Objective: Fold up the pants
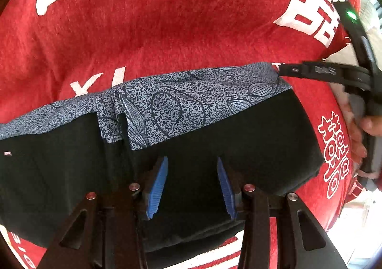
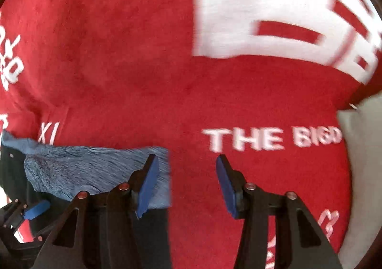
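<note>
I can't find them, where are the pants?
The pants lie on the red cloth, right under the open left tongs. In the right wrist view they sit low on the left, beside the right tongs.

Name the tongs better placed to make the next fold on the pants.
Left, probably. The left tongs sit open directly over the dark part of the pants. The right tongs are open too, at the patterned corner, mostly over the red cloth, in a blurred view.
</note>
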